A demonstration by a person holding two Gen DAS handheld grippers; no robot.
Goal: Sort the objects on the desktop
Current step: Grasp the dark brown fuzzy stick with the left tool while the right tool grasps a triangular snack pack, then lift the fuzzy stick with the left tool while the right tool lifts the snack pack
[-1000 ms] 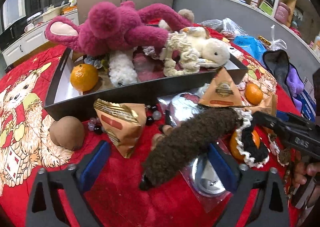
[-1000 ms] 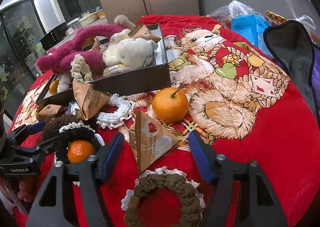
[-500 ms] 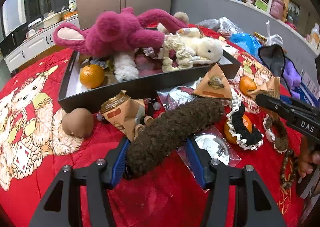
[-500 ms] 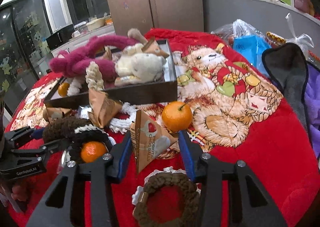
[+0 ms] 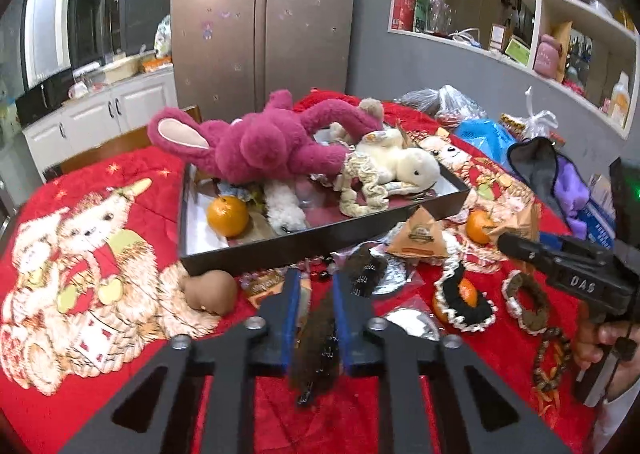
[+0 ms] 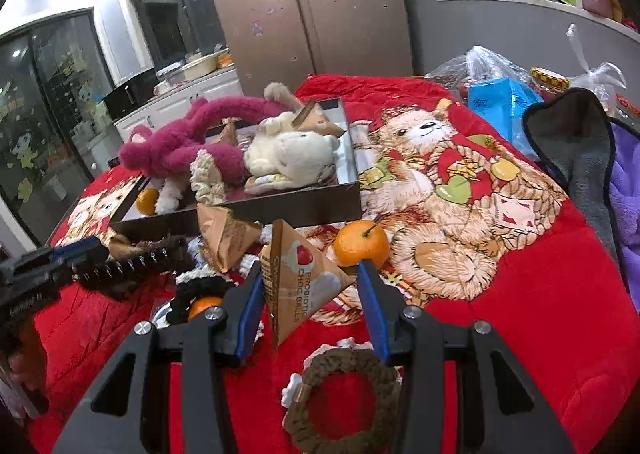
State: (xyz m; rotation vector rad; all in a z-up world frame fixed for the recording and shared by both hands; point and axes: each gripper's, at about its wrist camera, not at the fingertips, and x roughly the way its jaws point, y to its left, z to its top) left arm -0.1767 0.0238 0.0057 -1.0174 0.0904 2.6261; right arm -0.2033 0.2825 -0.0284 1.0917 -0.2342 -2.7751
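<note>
My left gripper (image 5: pixel 315 278) has its jaws closing, and the blue pads pinch a brown fuzzy hair clip (image 5: pixel 316 338) held just above the red blanket. The clip's far end (image 6: pixel 132 266) sticks out sideways in the right wrist view. My right gripper (image 6: pixel 310 270) has its pads against both sides of a pyramid snack pack (image 6: pixel 304 282) printed "probiotic choc balls". Behind both stands a black tray (image 5: pixel 320 242) with a pink plush (image 5: pixel 260 145), a white plush (image 5: pixel 400 165) and a tangerine (image 5: pixel 227 215) in it.
Loose on the blanket are a tangerine (image 6: pixel 362 244), a brown ring scrunchie (image 6: pixel 340 394), a black scrunchie around a tangerine (image 5: pixel 460 298), another snack pack (image 5: pixel 420 238), a brown ball (image 5: pixel 212 290) and beads. Bags and grey cloth lie at the far right.
My left gripper's jaws went from wide apart to pinched on the brown clip and rose with it. The right gripper's jaws narrowed onto the snack pack.
</note>
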